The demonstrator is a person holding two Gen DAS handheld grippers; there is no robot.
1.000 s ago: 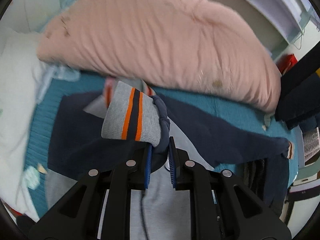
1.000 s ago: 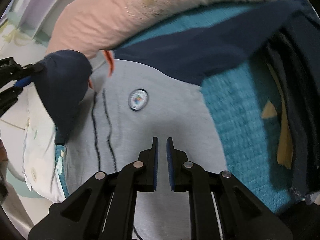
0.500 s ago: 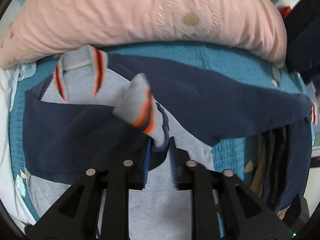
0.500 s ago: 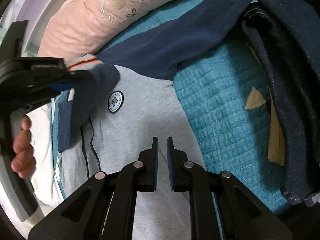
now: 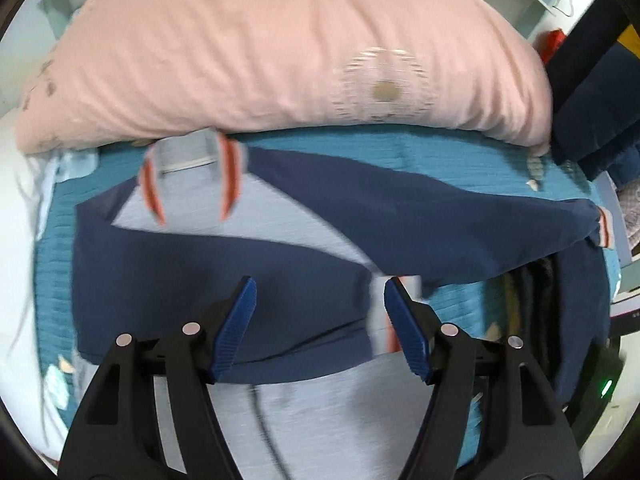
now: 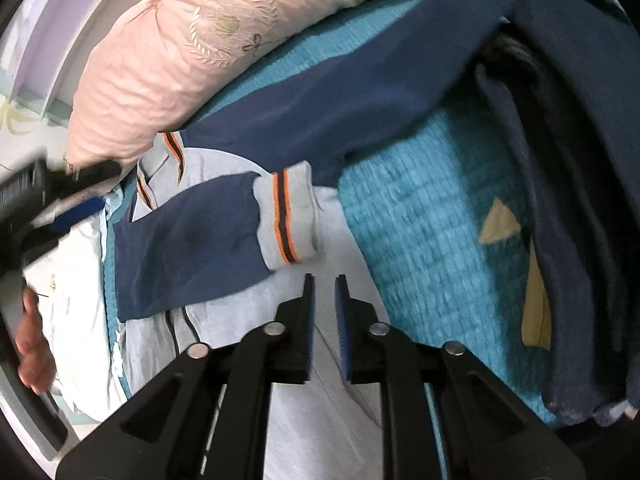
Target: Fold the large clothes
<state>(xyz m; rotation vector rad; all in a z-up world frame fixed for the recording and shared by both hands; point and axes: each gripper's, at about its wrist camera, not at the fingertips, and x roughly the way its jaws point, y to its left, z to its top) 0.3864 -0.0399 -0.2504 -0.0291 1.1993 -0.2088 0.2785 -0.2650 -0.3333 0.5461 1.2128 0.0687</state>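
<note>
A grey jacket (image 5: 320, 412) with navy sleeves lies front-up on the teal blanket (image 5: 460, 156), its orange-striped collar (image 5: 192, 176) toward the pillow. One navy sleeve (image 5: 208, 280) lies folded across the chest, and its striped cuff (image 6: 286, 216) rests on the grey body. The other sleeve (image 5: 460, 224) stretches out to the right. My left gripper (image 5: 317, 292) hovers over the folded sleeve with its jaws opening wide and nothing pressed between them. My right gripper (image 6: 325, 282) hangs over the grey body (image 6: 320, 420) just below the cuff. Its jaws are opening slightly and hold nothing.
A big pink pillow (image 5: 280, 52) lies along the far edge of the blanket. Dark clothes (image 6: 580, 200) are piled at the right side. White bedding (image 6: 76, 320) borders the left side, where a hand (image 6: 32, 344) holds the left gripper (image 6: 40, 196).
The left gripper carried the sleeve cuff across the jacket, sank and let it go. Its jaws spread wide. The sleeve now lies flat on the chest. The right gripper's jaws parted a little.
</note>
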